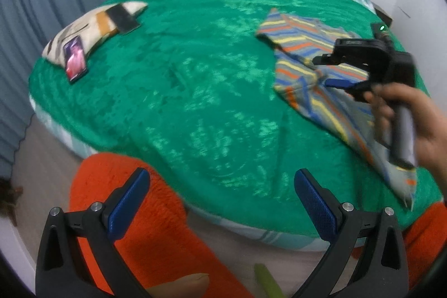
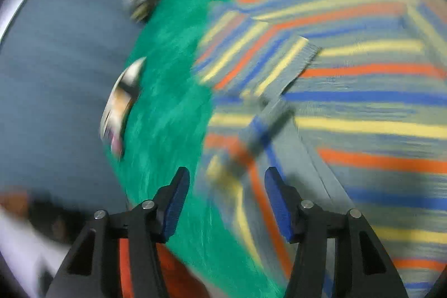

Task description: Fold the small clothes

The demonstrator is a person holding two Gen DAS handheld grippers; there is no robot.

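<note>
Your right hand-held gripper (image 2: 226,203) hovers with jaws apart above the grey garment with orange, yellow and blue stripes (image 2: 349,80); your left hand-held gripper (image 1: 222,203) gapes empty over the green-blanketed bed (image 1: 181,80).

Plush green blanket (image 1: 195,74) (sheeny nap); striped knit garment (image 1: 304,46), matt; glossy phone (image 1: 75,57)

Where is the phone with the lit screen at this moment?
In the left wrist view, the phone lies at the far left, leaning on the patterned pillow at the left edge of the green blanket, far from the striped garment.
</note>
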